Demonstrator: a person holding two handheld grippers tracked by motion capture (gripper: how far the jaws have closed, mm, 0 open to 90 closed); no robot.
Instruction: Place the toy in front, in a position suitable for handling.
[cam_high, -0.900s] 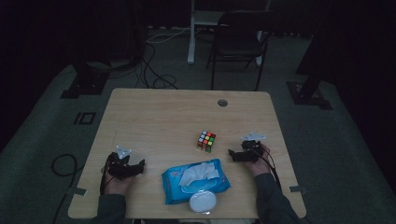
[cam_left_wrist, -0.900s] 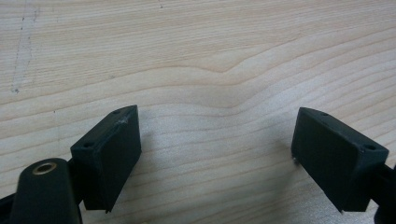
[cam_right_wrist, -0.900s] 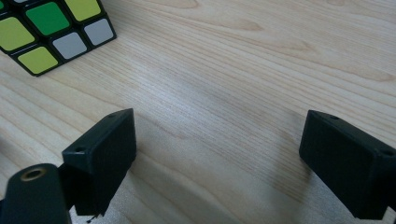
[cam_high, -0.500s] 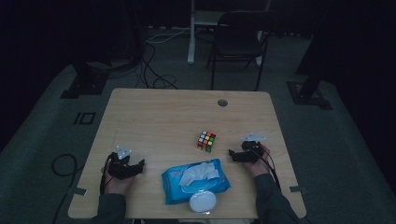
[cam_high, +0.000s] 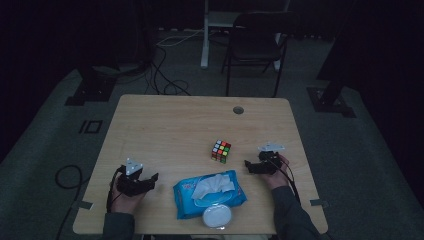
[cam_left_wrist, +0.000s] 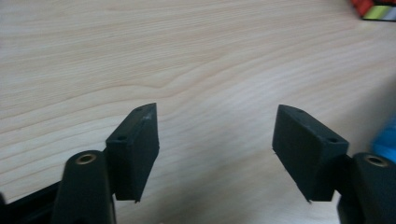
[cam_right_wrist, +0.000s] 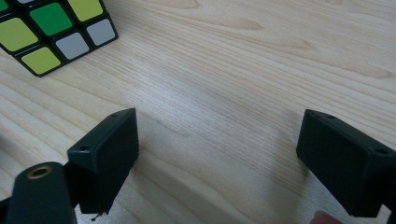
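Observation:
A scrambled colour cube (cam_high: 221, 150) stands on the wooden table (cam_high: 170, 130), right of centre; its corner also shows in the right gripper view as the cube (cam_right_wrist: 51, 30). A blue wet-wipe pack (cam_high: 209, 193) lies at the front middle with a white tissue sticking out, and a round white lid (cam_high: 217, 216) sits at its near end. My left gripper (cam_high: 150, 181) rests at the front left, open, with bare wood between its jaws (cam_left_wrist: 215, 154). My right gripper (cam_high: 248, 166) rests right of the cube, open and holding nothing (cam_right_wrist: 217, 158).
A round cable hole (cam_high: 238, 109) is in the table's far right part. Beyond the table stand a dark chair (cam_high: 255, 45) and a white desk leg (cam_high: 205, 35), with cables on the floor. The room is dim.

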